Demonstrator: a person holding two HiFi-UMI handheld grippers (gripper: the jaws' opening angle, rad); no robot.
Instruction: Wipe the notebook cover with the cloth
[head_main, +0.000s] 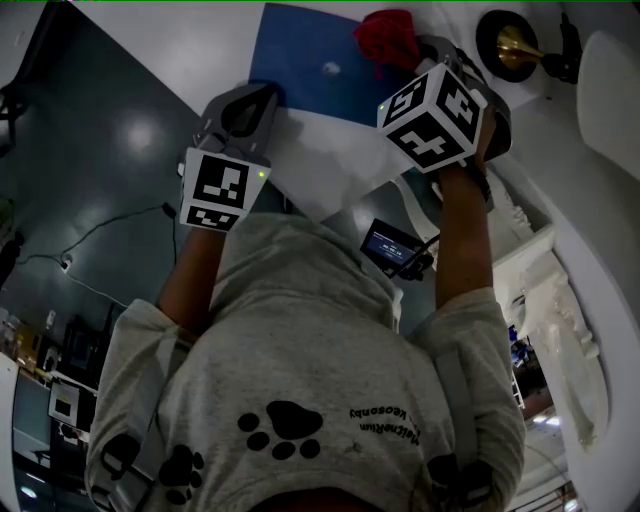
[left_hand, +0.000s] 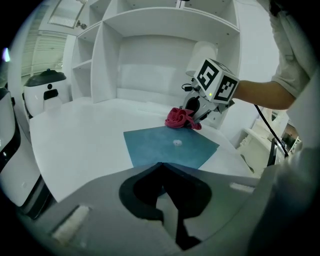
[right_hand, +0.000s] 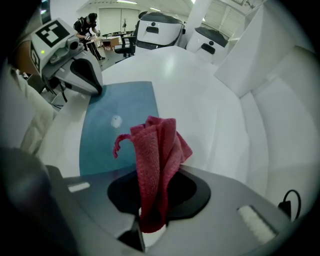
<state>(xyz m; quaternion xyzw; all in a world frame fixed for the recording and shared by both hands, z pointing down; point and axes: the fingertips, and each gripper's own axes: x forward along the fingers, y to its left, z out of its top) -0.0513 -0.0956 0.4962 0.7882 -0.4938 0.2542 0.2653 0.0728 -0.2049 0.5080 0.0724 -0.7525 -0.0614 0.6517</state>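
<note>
The blue notebook (head_main: 310, 65) lies flat on the white table (head_main: 330, 165), with a small white speck (left_hand: 177, 143) on its cover. My left gripper (head_main: 262, 100) is shut, its tips over the notebook's near corner (left_hand: 161, 165). Whether they press on it I cannot tell. My right gripper (head_main: 425, 50) is shut on the red cloth (head_main: 388, 38). The bunched cloth (right_hand: 157, 160) stands up out of the jaws at the notebook's (right_hand: 125, 100) far corner, just off the cover. From the left gripper view the cloth (left_hand: 179, 118) sits at the notebook's (left_hand: 170, 145) far edge.
White shelving (left_hand: 165, 60) stands behind the table. A brass object on a dark disc (head_main: 515, 45) sits to the right of the right gripper. White machines (right_hand: 160, 30) stand beyond the table. A black cable (right_hand: 291, 200) lies at the right.
</note>
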